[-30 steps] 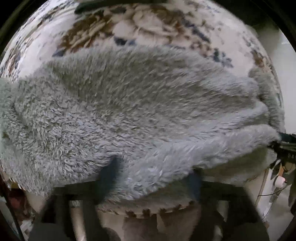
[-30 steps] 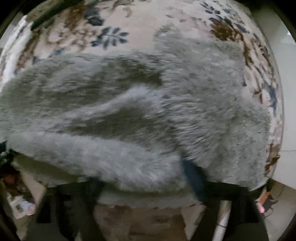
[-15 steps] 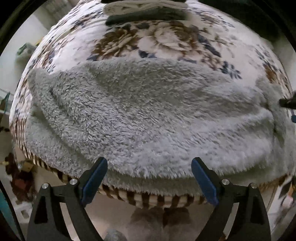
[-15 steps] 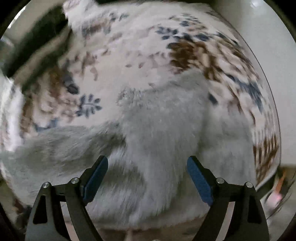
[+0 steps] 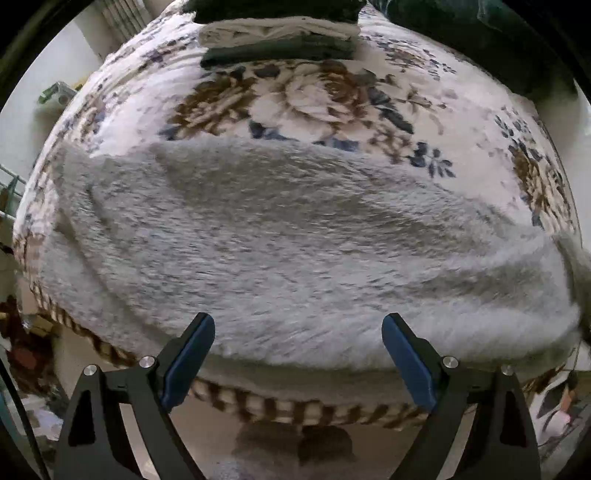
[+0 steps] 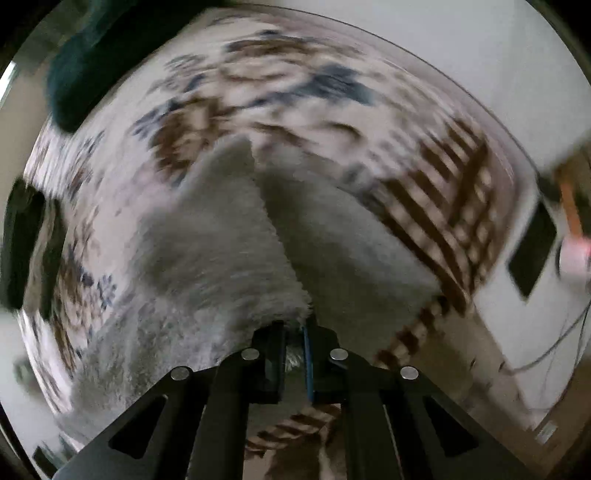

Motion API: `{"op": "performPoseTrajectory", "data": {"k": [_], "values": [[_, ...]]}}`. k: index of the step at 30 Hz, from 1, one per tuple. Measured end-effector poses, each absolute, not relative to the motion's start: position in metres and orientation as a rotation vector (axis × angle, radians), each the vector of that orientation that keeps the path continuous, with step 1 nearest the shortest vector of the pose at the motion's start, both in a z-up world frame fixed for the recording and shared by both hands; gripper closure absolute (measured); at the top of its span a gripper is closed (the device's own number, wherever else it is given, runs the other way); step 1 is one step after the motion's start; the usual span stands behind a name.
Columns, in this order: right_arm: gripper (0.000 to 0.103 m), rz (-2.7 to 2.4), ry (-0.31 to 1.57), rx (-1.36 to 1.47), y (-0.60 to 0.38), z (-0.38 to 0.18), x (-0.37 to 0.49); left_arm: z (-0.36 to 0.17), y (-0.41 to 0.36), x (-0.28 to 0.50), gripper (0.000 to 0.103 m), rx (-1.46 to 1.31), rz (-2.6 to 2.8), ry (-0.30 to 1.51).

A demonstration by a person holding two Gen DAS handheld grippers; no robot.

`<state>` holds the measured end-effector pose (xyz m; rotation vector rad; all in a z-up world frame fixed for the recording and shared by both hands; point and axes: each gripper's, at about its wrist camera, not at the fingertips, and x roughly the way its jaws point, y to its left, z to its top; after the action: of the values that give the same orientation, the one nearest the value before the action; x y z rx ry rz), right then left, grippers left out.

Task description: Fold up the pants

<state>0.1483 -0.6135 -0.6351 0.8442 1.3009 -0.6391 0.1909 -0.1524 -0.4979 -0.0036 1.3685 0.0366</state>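
Note:
The fluffy grey pants (image 5: 295,240) lie spread across a floral blanket (image 5: 314,92) on the bed, folded over along the near edge. My left gripper (image 5: 297,350) is open and empty, just off the pants' near edge. In the blurred right wrist view, my right gripper (image 6: 293,354) is shut on a fold of the grey pants (image 6: 221,240) near the bed's corner.
A stack of folded clothes (image 5: 277,33) lies at the far side of the bed. A dark green heap (image 5: 480,29) sits at the far right. The blanket's brown striped border (image 5: 295,406) hangs over the near edge. A white wall (image 6: 461,55) stands beyond the bed corner.
My left gripper let go of the pants and pulled back, open. My right gripper opened, swung right, then shut on a fold of the pants near the corner.

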Motion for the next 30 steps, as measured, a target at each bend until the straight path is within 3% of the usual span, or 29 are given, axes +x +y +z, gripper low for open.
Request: {"op": "performPoseTrajectory", "data": {"k": [1, 4, 6, 8, 12, 17, 26, 30], "values": [[0.095, -0.630, 1.305, 0.916, -0.619, -0.649, 0.140, -0.500, -0.158, 0.192, 0.010, -0.011, 0.036, 1.369], [0.081, -0.628, 1.343, 1.109, -0.635, -0.694, 0.125, -0.502, -0.166, 0.195, 0.010, -0.011, 0.033, 1.366], [0.051, -0.615, 1.314, 1.173, -0.635, -0.699, 0.118, -0.500, -0.164, 0.196, 0.010, -0.012, 0.034, 1.363], [0.042, -0.582, 1.264, 1.176, -0.625, -0.687, 0.119, -0.495, -0.153, 0.197, 0.010, -0.023, 0.043, 1.360], [0.041, -0.524, 1.270, 1.107, -0.583, -0.664, 0.130, -0.480, -0.111, 0.200, 0.010, -0.062, 0.096, 1.348], [0.041, -0.357, 1.402, 1.143, -0.496, -0.677, 0.157, -0.468, -0.028, 0.213, 0.010, -0.153, 0.205, 1.343], [0.041, -0.385, 1.486, 1.177, -0.353, -0.720, 0.198, -0.459, 0.160, 0.297, 0.010, -0.401, 0.433, 1.312], [0.041, -0.482, 1.498, 1.117, -0.321, -0.722, 0.218, -0.476, 0.195, 0.340, 0.010, -0.392, 0.455, 1.361]]}}
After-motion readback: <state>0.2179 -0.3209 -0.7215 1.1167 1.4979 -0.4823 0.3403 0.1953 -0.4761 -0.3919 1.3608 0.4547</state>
